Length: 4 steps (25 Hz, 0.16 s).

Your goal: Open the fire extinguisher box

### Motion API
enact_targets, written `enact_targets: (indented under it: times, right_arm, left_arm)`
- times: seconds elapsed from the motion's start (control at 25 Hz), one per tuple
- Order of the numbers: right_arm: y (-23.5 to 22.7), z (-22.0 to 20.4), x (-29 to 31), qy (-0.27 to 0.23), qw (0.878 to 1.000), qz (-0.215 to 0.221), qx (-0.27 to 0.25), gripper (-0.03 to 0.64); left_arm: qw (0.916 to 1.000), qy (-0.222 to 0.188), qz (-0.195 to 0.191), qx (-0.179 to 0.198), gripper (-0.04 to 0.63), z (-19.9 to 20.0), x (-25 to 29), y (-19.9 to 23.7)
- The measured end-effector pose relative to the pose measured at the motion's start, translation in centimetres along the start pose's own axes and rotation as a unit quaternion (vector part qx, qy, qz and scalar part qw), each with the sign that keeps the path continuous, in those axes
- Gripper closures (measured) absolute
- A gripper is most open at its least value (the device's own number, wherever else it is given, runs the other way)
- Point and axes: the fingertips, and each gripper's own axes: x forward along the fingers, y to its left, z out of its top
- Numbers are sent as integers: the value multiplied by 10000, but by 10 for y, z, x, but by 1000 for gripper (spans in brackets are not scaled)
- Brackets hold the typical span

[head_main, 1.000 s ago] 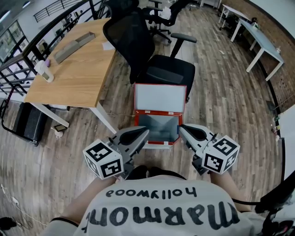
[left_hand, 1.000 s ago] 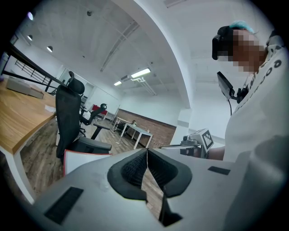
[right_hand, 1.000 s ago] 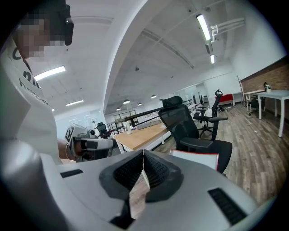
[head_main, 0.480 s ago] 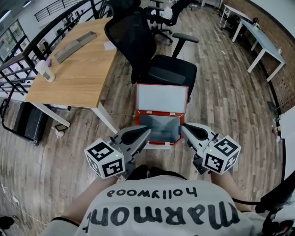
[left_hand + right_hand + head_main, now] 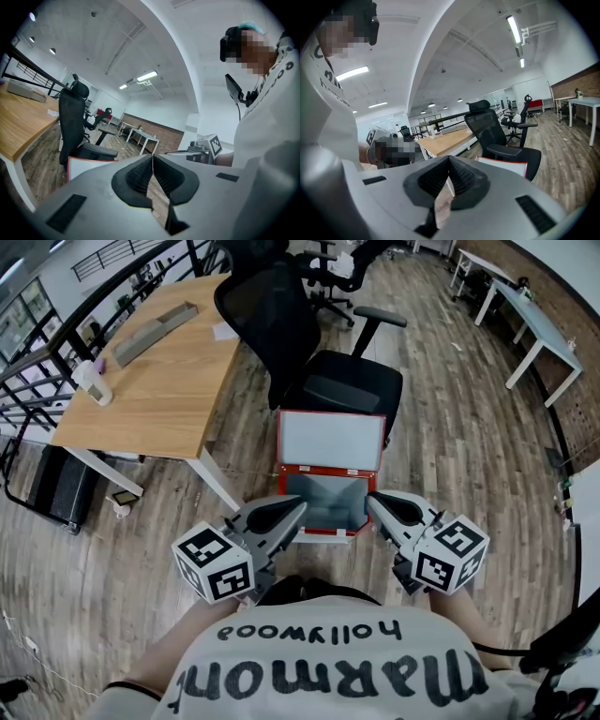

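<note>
Both tongs are closed and hold nothing: on my left gripper (image 5: 298,506) and my right gripper (image 5: 373,500) the ribbed black pads (image 5: 138,176) are pressed together. Between the two tips, a little beyond them on the floor (image 5: 450,427), lies the fire extinguisher box (image 5: 323,498), a red rectangular case, already open, with its lid (image 5: 331,439) raised toward the black mesh chair (image 5: 309,343). The head view shows me the grey inside; both gripper views show only the white lid panel with its red edge. Further left stands a light wooden desk (image 5: 150,381) on the plank floor.
</note>
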Motion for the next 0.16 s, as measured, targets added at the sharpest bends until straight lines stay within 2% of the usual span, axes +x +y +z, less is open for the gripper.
enact_targets:
  times: [0.16]
  right_arm:
    - [-3,-2,-1,14,10000,28,7,607]
  left_arm:
    - [10000,13,3,-19,584,-2,3,-1]
